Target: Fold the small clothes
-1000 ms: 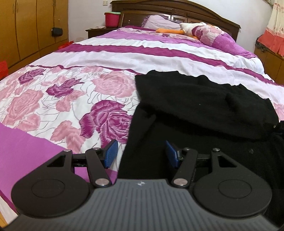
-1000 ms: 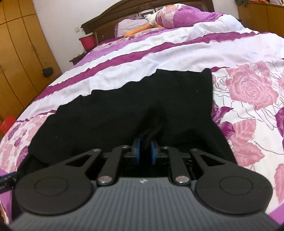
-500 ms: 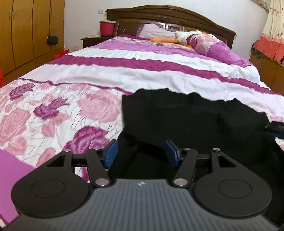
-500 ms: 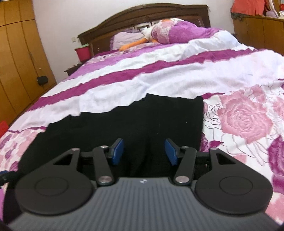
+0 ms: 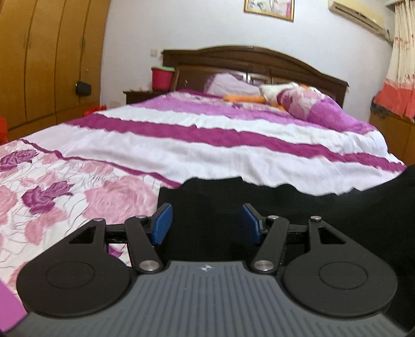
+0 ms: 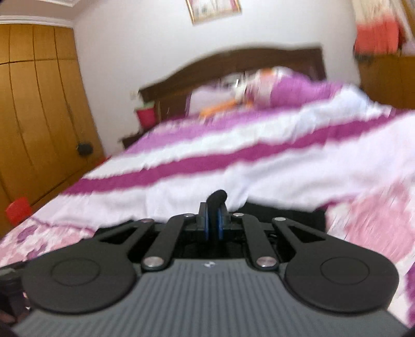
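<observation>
Two grippers over the bed, and they could hardly look less alike. In the left wrist view the left gripper (image 5: pixel 206 224) sits low in the centre of the frame with its blue pads (image 5: pixel 162 224) spread wide, nothing pressed between them. Behind the gap lies the black garment (image 5: pixel 233 204), a dark mass filling the lower middle and running off to the lower right, its far edge a wavy line against the white of the bedspread (image 5: pixel 181 147). The garment's left edge falls just beside the left pad, with pink and purple roses of the bedspread to the lower left.

Over to the right wrist view, blurred but readable: the right gripper (image 6: pixel 214 224) is pressed together at the centre of the frame, the pads clamped on a fold of the black garment (image 6: pixel 216 199), which pokes up above the fingertips as a small dark roll. More of that cloth shows just past the gripper toward the lower right, lying on the bedspread.

Around the scene: a dark wooden headboard (image 5: pixel 259 59) spans the upper middle, a purple pillow (image 5: pixel 306 103) and something orange sit at the head of the bed, a red bucket (image 5: pixel 162 77) stands on the nightstand at upper left, wooden wardrobe doors (image 5: pixel 46 59) fill the far left, and a framed picture (image 5: pixel 269 9) hangs at the top.
</observation>
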`<state>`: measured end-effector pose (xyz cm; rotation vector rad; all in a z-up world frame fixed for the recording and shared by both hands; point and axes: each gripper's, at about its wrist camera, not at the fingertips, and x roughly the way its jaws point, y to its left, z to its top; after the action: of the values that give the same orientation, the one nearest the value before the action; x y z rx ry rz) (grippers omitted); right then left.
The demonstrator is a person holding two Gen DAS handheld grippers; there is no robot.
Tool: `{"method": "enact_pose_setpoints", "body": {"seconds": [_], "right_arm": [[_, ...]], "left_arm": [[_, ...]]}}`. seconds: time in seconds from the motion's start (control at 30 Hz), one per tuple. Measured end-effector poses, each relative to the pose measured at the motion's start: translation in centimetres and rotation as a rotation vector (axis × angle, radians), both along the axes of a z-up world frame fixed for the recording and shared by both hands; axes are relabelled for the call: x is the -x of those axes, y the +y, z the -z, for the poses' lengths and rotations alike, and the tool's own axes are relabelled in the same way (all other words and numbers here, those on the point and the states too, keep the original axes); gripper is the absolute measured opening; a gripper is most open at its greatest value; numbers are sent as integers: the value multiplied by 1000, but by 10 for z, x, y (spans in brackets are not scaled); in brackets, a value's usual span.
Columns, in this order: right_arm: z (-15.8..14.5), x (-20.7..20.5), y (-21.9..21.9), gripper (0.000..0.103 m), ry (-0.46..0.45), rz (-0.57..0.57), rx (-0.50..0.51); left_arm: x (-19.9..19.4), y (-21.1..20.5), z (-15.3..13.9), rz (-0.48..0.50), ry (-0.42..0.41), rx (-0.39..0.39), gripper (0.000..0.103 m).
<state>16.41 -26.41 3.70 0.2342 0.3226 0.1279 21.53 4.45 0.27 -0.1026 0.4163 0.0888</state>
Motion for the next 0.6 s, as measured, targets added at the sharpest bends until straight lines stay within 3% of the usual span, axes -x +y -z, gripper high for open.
{"method": "enact_pose_setpoints", "body": {"seconds": [0.07, 0.2, 0.3, 0.37, 0.6], "right_arm": [[2, -3, 0, 10, -12, 45, 63], [35, -29, -4, 10, 111, 109, 148], [69, -49, -9, 11, 224, 116, 141], [79, -52, -11, 13, 238, 116, 117], [53, -33, -29, 16, 250, 86, 27]], "left_arm": [[-14, -2, 12, -21, 14, -17, 65], [-36, 4, 32, -61, 113, 13, 65], [-42, 9, 35, -65, 130, 26, 69], [-45, 11, 38, -64, 138, 35, 69], [-38, 16, 33, -53, 146, 57, 70]]}}
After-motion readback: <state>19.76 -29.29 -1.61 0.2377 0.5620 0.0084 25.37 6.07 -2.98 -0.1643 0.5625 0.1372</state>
